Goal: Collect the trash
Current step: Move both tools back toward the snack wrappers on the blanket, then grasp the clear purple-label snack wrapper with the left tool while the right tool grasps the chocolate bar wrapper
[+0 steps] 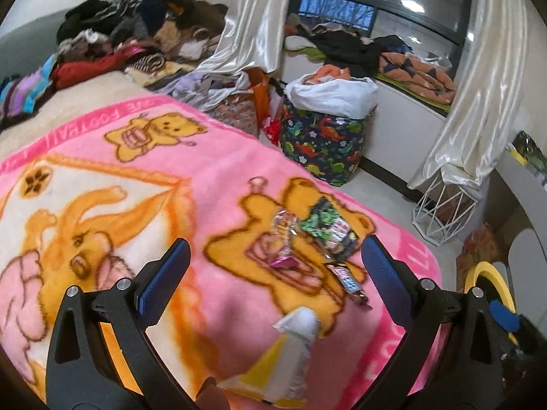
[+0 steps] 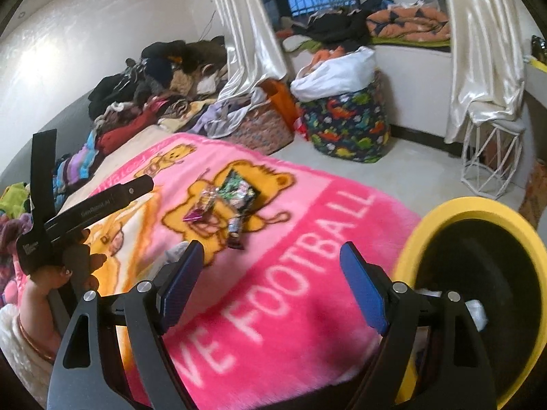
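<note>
My left gripper (image 1: 273,256) hangs over the pink blanket (image 1: 212,184), jaws spread wide, nothing between them; my right gripper (image 2: 270,263) is also spread and empty, over the "FOOTBALL" lettering at the blanket's edge. Trash sits in a small cluster on the bear print: a clear pink wrapper (image 1: 283,239), a green packet (image 1: 324,225) just right of it and touching, a dark candy wrapper (image 1: 352,283) below the green one, near my left gripper's right finger; a white-and-yellow packet (image 1: 290,348) lies closer to me, low between the left fingers, apart from the cluster. From the right wrist view I see the same cluster further off: pink wrapper (image 2: 201,205), green packet (image 2: 239,189), candy wrapper (image 2: 236,229), all ahead and left of my right gripper; the white packet is mostly hidden behind the right gripper's left finger. A bin (image 2: 427,239) with yellow rim and black inside stands just right of the right gripper, beside the bed; something white lies in it, can't tell what. The left gripper body shows at the left of the right wrist view, hand (image 2: 51,280) on its handle. Clothes pile (image 1: 130,24) at the far end of the bed; dinosaur-print basket (image 1: 324,143) on the floor past it, white bag on top; white wire stand (image 1: 441,208) under the curtain (image 1: 471,95).
</note>
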`<state>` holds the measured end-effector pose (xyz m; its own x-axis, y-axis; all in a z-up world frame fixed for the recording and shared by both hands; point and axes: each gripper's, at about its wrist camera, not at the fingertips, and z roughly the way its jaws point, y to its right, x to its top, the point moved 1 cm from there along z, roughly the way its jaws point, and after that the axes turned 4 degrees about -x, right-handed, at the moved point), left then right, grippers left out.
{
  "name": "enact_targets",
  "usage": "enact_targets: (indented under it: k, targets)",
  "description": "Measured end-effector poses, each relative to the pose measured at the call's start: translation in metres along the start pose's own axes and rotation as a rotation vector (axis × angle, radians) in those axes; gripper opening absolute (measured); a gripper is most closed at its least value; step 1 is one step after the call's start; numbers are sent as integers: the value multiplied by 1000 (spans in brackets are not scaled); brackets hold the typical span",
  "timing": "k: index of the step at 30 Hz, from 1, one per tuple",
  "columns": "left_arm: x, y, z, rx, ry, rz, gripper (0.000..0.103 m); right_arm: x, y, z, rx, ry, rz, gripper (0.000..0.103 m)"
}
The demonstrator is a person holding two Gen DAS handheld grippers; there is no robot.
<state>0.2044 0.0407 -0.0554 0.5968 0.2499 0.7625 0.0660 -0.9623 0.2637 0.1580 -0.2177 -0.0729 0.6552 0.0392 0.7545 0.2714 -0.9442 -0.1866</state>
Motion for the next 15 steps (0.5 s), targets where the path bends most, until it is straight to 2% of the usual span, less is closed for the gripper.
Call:
enact_targets:
  k: [2,4,6,10,15]
  targets:
    - [2,-8,6,-8,-18,-19,90,1,-4,11,16,-19,-1,79]
    - [4,-16,14,-21,-42,-37,80,4,-7,26,35,-48,1,75]
    - [4,-20,22,-38,-67,-47,74,6,-11,42,53,-82,4,68]
    - [2,-25,44,-84,-135,-72,62,10,-18,67,74,-116,-6,62]
    - [-2,-20,68,-113,-195,-74,55,9,-25,94,100,-167,1,51]
